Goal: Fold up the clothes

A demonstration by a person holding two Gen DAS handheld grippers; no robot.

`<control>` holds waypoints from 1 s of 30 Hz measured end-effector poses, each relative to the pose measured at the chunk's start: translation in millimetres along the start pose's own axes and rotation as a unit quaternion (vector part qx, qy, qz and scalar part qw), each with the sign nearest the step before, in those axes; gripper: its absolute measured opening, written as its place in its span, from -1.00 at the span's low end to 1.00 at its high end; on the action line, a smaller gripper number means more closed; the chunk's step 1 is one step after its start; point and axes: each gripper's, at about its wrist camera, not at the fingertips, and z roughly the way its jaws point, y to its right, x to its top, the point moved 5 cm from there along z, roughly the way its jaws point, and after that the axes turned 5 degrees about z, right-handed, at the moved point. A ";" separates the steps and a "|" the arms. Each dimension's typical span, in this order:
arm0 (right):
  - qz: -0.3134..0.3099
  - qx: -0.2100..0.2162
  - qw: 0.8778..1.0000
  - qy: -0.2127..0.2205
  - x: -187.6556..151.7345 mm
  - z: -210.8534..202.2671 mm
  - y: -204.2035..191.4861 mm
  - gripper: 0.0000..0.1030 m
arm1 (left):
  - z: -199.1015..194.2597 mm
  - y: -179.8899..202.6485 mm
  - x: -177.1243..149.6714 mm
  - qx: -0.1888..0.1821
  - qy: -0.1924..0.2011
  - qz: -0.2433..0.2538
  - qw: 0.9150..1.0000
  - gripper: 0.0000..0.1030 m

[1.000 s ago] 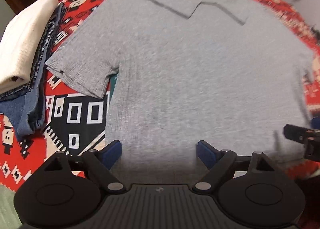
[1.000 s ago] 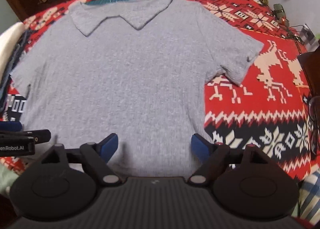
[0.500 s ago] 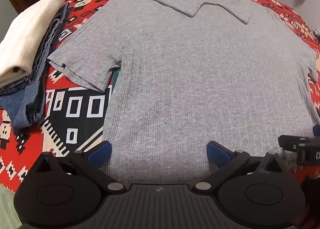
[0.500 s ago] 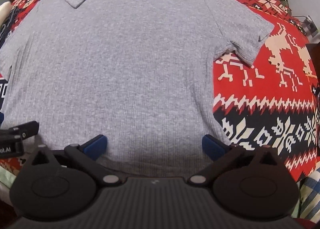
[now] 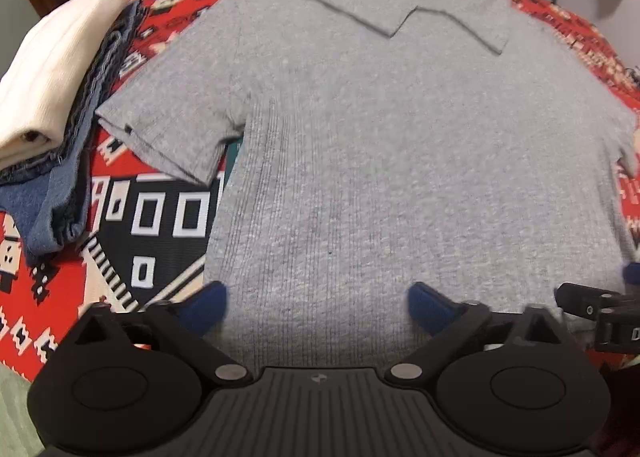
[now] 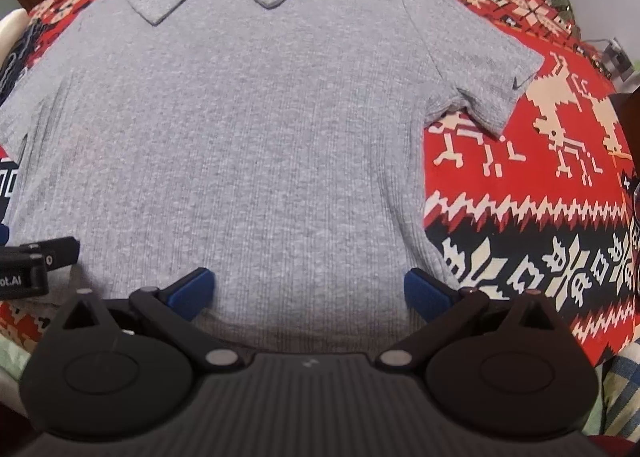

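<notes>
A grey ribbed polo shirt (image 5: 380, 145) (image 6: 248, 129) lies spread flat, collar at the far end, both short sleeves out to the sides. My left gripper (image 5: 316, 303) hovers open over the shirt's bottom hem near its left corner, blue pads wide apart with nothing between them. My right gripper (image 6: 310, 291) stands open over the hem toward the right corner, also holding nothing. Each gripper's tip shows at the edge of the other's view: the right one (image 5: 592, 305) and the left one (image 6: 36, 261).
A red, black and white patterned cloth (image 6: 540, 185) covers the surface. A stack of folded clothes, cream top (image 5: 56, 73) on blue denim (image 5: 60, 197), sits left of the shirt. Furniture and clutter stand behind the far edge.
Both grippers have opened wider and shifted slightly over the bottom hem. The shirt lies as before.
</notes>
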 end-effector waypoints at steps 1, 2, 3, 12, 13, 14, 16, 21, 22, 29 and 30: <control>-0.006 0.007 1.000 -0.002 1.9 -4.1 0.9 0.99 | -6.6 0.4 3.1 -0.010 0.012 0.008 1.000 0.44; -0.017 0.015 1.000 0.008 4.7 -11.4 1.3 0.99 | -13.2 0.8 6.1 -0.019 0.024 0.017 0.999 0.44; -0.028 0.024 0.999 0.019 7.5 -18.8 1.7 0.98 | -19.9 1.2 9.1 -0.029 0.036 0.025 0.999 0.44; -0.201 0.077 0.974 0.076 23.7 -94.1 12.7 -0.13 | -75.6 25.0 30.8 -0.071 0.129 0.189 0.971 -0.39; -0.214 0.078 0.971 0.072 20.7 -95.4 11.7 -0.35 | -77.9 29.1 30.5 -0.071 0.131 0.215 0.965 -0.56; -0.228 0.080 0.968 0.069 17.8 -96.7 10.8 -0.44 | -77.0 31.3 28.3 -0.067 0.129 0.236 0.961 -0.71; -0.259 0.088 0.960 0.063 10.2 -96.4 4.4 -0.65 | -71.2 33.8 22.0 -0.061 0.119 0.267 0.954 -0.84; -0.352 0.126 0.925 0.064 -20.0 -91.3 -33.9 -0.90 | -50.8 30.6 2.5 -0.072 0.088 0.279 0.953 -0.86; -0.375 0.132 0.916 0.059 -26.8 -87.6 -41.6 -0.90 | -47.8 29.6 -0.6 -0.073 0.083 0.278 0.954 -0.86; -0.489 0.086 0.867 0.038 -53.4 -60.6 -74.6 -0.90 | -37.3 21.1 -15.1 -0.101 0.066 0.259 0.958 -0.85; -0.494 0.082 0.864 0.041 -53.9 -60.1 -75.9 -0.86 | -35.4 20.2 -16.9 -0.105 0.063 0.257 0.959 -0.85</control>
